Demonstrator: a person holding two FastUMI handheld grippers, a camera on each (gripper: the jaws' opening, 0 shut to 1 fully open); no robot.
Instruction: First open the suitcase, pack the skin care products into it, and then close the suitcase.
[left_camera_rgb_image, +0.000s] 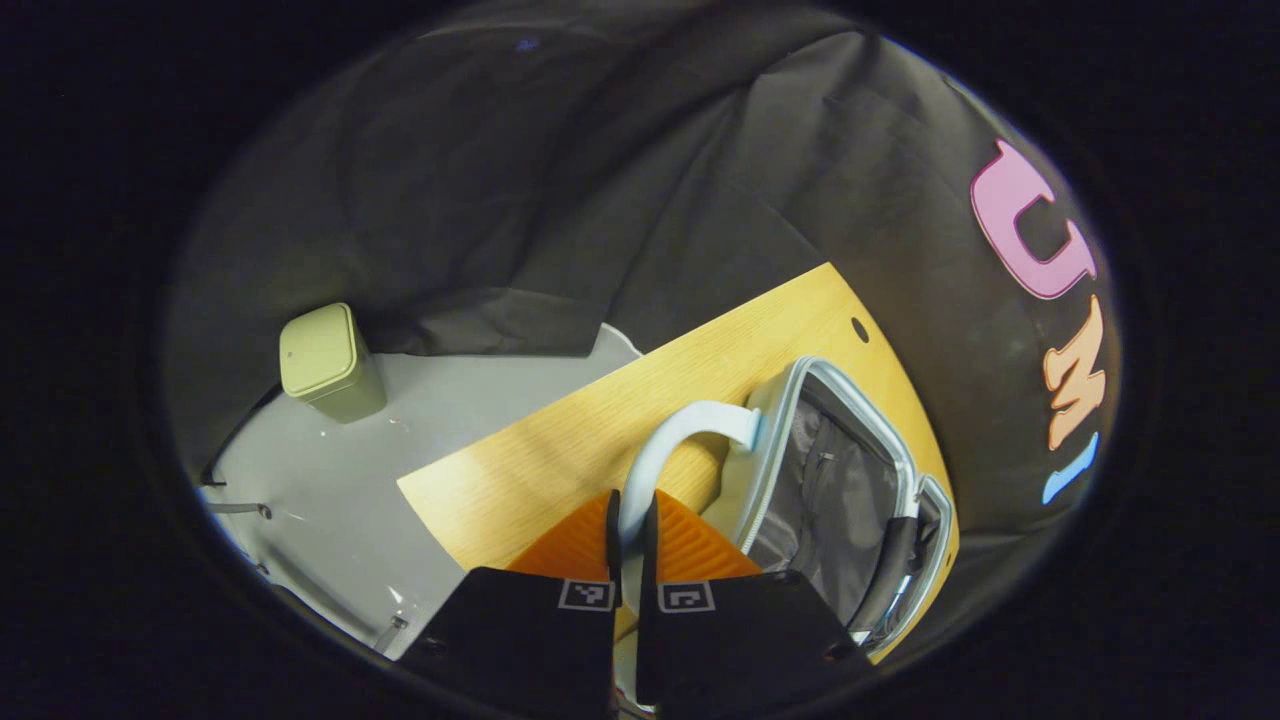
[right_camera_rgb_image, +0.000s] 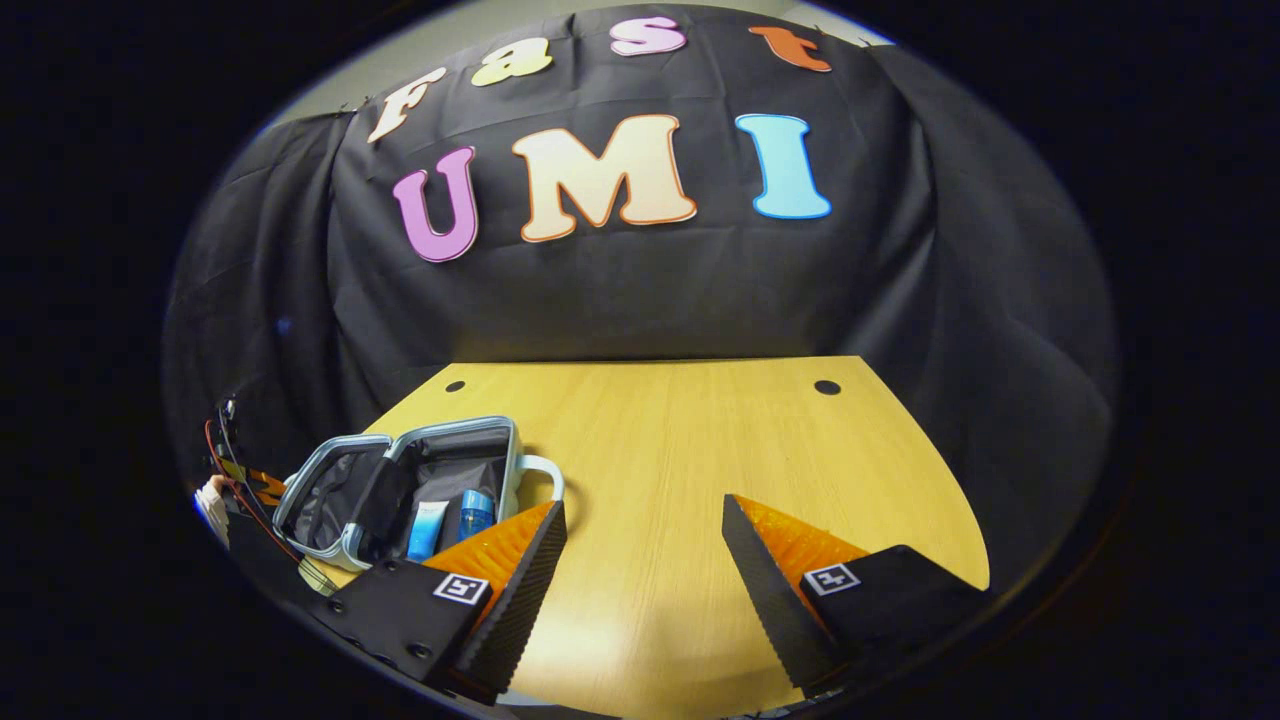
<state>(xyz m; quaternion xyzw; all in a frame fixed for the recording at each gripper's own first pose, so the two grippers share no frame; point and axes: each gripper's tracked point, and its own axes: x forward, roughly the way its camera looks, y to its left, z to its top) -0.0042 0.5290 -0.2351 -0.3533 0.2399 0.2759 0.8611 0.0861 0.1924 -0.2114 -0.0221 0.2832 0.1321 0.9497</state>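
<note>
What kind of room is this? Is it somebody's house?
Probably not a house. It looks like a small recording booth: black cloth hangs all around a wooden table. An open suitcase sits on the table, and a small bin stands on the grey floor.

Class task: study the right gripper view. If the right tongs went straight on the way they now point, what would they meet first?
Probably the bare table, since the open right tongs tilt down over it with nothing lying ahead. Beyond it hangs the black cloth wall. The open suitcase sits off to one side. Depth is uncertain.
</note>
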